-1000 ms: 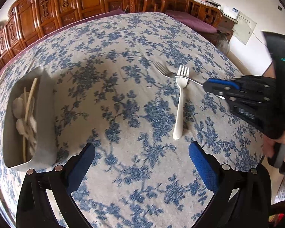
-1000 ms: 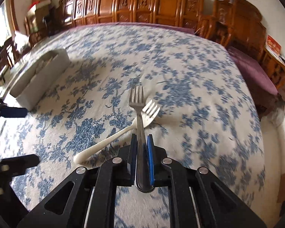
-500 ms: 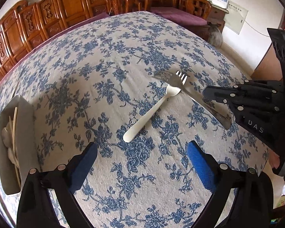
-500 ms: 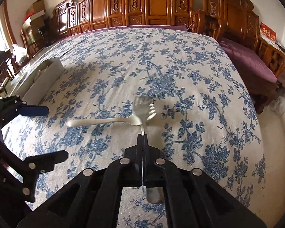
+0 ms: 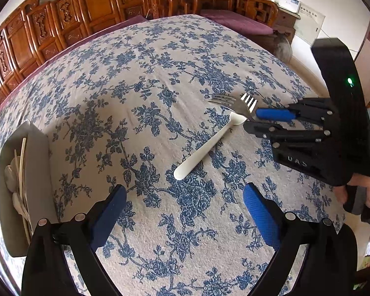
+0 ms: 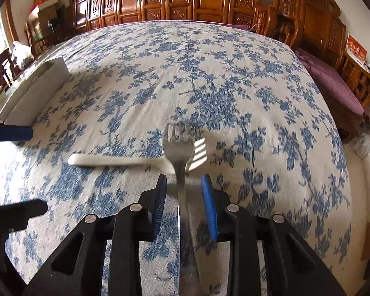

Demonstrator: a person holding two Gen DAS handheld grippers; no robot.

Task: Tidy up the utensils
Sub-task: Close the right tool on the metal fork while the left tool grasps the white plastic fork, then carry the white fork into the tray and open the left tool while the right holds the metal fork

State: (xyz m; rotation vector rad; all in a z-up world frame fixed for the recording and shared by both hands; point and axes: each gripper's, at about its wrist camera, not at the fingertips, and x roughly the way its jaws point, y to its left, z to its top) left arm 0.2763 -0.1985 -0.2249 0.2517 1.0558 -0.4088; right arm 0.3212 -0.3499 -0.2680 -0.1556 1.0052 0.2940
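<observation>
A metal fork lies on the blue-flowered tablecloth with its head across the head of a white plastic fork. My right gripper is low over the metal fork's handle. Its jaws are opening, and the handle runs between the blue pads with a gap on each side. In the left wrist view the metal fork and the white fork lie ahead, with the right gripper at their right. My left gripper stands open just short of the white fork's handle end, nothing between its fingers.
A white tray holding spoons and chopsticks sits at the table's left edge; its outer wall shows in the right wrist view. Carved wooden chairs ring the far side. A person's hand holds the right gripper.
The right gripper was shut on the metal fork's handle and now stands apart from it. The white fork has swung round, its handle now pointing toward the left gripper.
</observation>
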